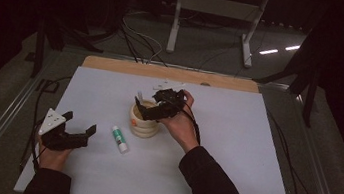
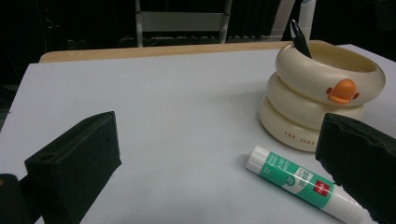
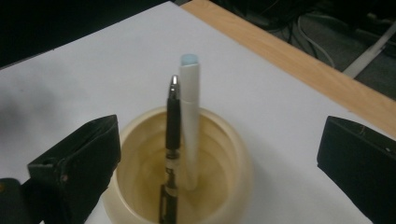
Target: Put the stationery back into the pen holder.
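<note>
The white pen (image 3: 189,121) stands nearly upright in the cream duck-faced holder (image 3: 233,158), its long axis close to vertical, its pale blue cap end pointing up and leaning slightly toward the far wooden edge of the worktop (image 1: 235,135); the black pen (image 3: 173,140) stands just beside it, touching or nearly so, silver tip up. The holder sits near the middle of the worktop. The right tool (image 1: 151,105) hangs just above the holder's rim with its jaws spread wide, gripping nothing, both pens between them but free. The step in hand looks like drawing away after dropping a pen in, so the sound way is to lift straight up along the pens' axis before moving sideways (a sideways sweep could catch a tip and tilt the holder). The glue stick (image 2: 303,182) lies flat in front of the holder, well clear of it in the high view, its long axis slanting across the worktop, white cap end toward the left tool (image 1: 76,127), which rests low with jaws open and empty.
</note>
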Tool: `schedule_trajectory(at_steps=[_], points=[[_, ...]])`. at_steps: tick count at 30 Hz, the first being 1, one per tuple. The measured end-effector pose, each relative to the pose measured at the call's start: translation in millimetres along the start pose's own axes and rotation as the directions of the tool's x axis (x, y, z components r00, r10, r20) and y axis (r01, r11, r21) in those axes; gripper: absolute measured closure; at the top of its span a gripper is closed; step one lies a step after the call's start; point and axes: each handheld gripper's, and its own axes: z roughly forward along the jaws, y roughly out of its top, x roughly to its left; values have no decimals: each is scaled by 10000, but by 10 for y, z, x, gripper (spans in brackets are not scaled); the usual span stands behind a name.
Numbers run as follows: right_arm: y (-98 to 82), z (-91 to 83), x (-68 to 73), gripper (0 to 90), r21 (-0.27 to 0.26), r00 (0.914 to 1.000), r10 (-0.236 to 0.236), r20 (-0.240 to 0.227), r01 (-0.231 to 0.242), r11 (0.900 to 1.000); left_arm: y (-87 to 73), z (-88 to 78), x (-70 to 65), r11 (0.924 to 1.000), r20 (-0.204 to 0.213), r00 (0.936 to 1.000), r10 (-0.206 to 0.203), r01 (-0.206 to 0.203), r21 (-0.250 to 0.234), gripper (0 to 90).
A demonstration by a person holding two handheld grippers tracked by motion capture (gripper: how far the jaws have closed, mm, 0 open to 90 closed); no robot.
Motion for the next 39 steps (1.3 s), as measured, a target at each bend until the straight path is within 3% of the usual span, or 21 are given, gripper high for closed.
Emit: schedule_trajectory(at_steps=[10,13,15,26,29,33,39], points=[[-155,-350,-157,0,-583,9994,250,250,-235,9980,-2,-5,-11,10000,4,10000,7,-7,-11,4],[-277,-489,-221,0,-657,9978,-40,662,84,9978,-4,-1,-16,10000,11,10000,8,-8,29,3],[-351,-564,-271,0,-730,9975,-6,711,58,9973,-6,3,-20,10000,19,10000,24,-24,32,3],[-879,-865,-545,0,-952,9950,485,874,-401,9947,-5,-3,-29,9999,30,9999,124,-124,63,3],[-999,-945,-588,0,-1150,9939,721,837,-623,9914,-3,-5,-32,9999,35,9999,138,-138,74,3],[-1135,-1043,-610,0,-1327,9947,557,869,-438,9902,-2,-18,-24,9999,12,9999,153,-153,62,3],[-1388,-1144,-686,0,-1366,9923,898,858,-776,9876,0,-33,-25,9998,5,9998,190,-190,46,3]])
